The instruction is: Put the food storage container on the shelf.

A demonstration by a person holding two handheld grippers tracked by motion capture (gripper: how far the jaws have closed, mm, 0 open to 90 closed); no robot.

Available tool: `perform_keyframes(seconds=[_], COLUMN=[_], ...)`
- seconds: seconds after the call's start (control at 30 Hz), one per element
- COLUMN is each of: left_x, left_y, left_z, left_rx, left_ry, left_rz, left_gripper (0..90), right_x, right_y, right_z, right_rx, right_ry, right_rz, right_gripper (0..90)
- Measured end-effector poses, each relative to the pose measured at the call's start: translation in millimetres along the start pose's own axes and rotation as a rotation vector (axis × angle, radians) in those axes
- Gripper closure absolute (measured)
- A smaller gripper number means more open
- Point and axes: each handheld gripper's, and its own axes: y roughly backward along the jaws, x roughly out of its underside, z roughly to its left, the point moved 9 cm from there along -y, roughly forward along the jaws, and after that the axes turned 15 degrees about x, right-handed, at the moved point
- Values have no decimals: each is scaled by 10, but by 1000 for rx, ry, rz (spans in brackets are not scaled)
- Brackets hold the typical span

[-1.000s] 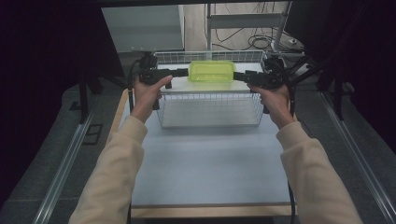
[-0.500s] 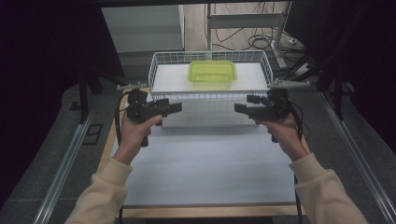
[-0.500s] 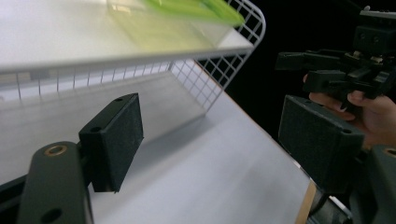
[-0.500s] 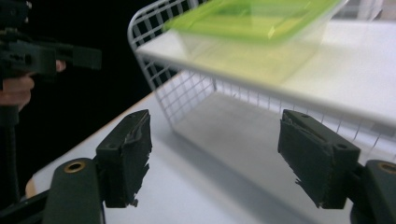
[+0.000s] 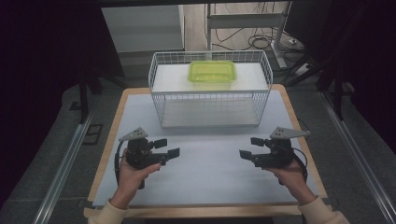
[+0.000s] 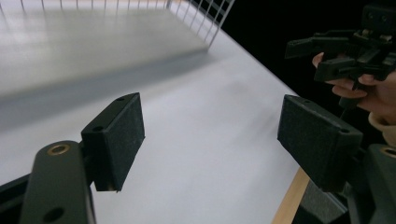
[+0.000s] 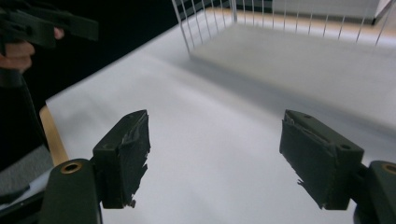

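High view first: we see the desk (image 5: pixel 205 186), its white surface edged in wood, and at its far end a white wire basket (image 5: pixel 210 88) standing upright. Inside the basket, toward its back, lies a yellow-green plastic container (image 5: pixel 212 72) with its lid on. Nearer to us, well apart from the basket, each hand holds a gripper above the bare white surface, the two facing one another across the middle. Our left gripper (image 5: pixel 168 148) sits in the left hand (image 5: pixel 133 175); its jaws stand wide apart and hold nothing, as the left gripper view confirms with only desk between the pads (image 6: pixel 116 140). Our right gripper (image 5: pixel 250 147), in the right hand (image 5: pixel 292 175), is likewise spread wide and empty; its pads (image 7: pixel 123 156) look worn and ragged at the edges
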Motion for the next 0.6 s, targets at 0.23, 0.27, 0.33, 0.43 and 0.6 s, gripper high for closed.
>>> perform_keyframes(seconds=[0.23, 0.27, 0.33, 0.43, 0.6], left_x=[443, 478, 509, 499, 492], left_y=[-146, -160, -180, -192, -171], left_z=[74, 95, 106, 113, 124], left_rx=[-28, -39, -41, -52, -52], left_ry=[6, 5, 9, 2, 8], left_rz=[93, 98, 106, 104, 91], left_gripper=[228, 229, 229, 229, 229], right_x=[426, 457, 532, 538, 523], right_y=[-170, -188, -228, -231, -212], right_z=[6, 3, 9, 21, 25], right_rx=[-5, -5, -1, 9, 17], right_ry=[-2, -5, -9, 13, 27], right_rz=[54, 57, 80, 76, 60], right_gripper=[238, 238, 234, 233, 233])
